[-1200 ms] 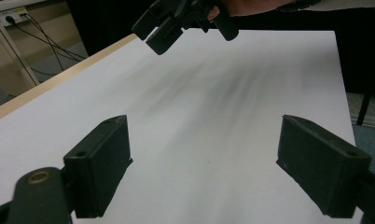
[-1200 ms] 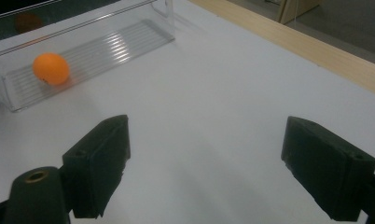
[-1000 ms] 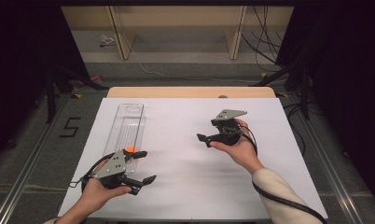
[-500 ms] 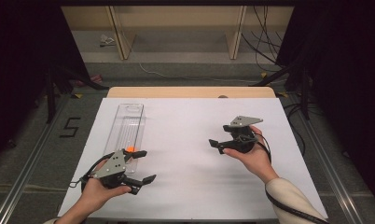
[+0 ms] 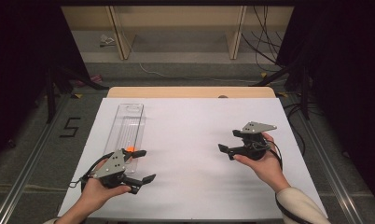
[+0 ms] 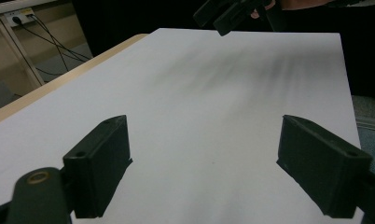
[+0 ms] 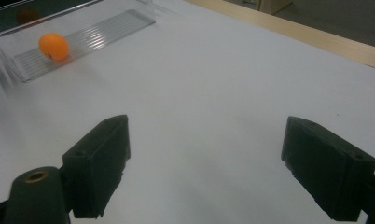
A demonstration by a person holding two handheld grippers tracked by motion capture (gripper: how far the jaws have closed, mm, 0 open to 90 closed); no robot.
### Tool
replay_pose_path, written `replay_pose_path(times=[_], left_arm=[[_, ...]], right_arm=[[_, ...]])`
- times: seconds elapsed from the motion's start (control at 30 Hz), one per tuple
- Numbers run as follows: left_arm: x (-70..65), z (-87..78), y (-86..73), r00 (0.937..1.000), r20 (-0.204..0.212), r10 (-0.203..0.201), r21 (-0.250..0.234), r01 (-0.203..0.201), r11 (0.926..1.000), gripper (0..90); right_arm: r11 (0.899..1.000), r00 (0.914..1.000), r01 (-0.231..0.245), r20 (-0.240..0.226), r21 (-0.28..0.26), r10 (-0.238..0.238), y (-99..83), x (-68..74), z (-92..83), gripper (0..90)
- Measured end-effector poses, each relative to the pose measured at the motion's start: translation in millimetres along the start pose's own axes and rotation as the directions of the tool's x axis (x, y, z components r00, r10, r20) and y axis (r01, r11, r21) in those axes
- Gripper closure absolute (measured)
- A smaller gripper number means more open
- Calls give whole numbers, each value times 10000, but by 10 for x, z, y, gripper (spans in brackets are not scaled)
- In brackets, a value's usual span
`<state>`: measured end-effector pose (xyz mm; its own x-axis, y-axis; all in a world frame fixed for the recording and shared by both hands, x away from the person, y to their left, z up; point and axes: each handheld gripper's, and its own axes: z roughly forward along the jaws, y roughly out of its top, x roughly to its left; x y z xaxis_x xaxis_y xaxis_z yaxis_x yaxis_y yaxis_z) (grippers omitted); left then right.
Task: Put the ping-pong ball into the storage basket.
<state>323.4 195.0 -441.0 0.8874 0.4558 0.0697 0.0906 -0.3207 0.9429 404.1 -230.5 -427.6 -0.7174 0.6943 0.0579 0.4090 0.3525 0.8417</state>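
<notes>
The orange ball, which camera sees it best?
The right gripper view: the orange ball sits whole and unblocked on the ridged floor of the clear tray. In the high view it is a small orange spot partly behind the left gripper.

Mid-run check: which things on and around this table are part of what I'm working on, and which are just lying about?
In play:
- orange ball, sitting in the clear tray
- left gripper, open
- right gripper, open
- white table sheet

Lying about:
- cables on the floor beyond the table
- floor marking "5"
</notes>
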Motion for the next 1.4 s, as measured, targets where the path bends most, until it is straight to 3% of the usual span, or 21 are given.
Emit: replay_pose_path(times=[0.73, 1.4], left_arm=[[9, -5, -1, 10000, -87, -21, -35, 21, 10000, 165], [18, 4, 1, 9999, -122, -23, -50, 22, 10000, 164]], right_arm=[[9997, 9996, -228, 183, -36, 228, -212, 7, -284, 163], [9997, 9998, -215, -4, -120, 215, -285, 31, -369, 163]])
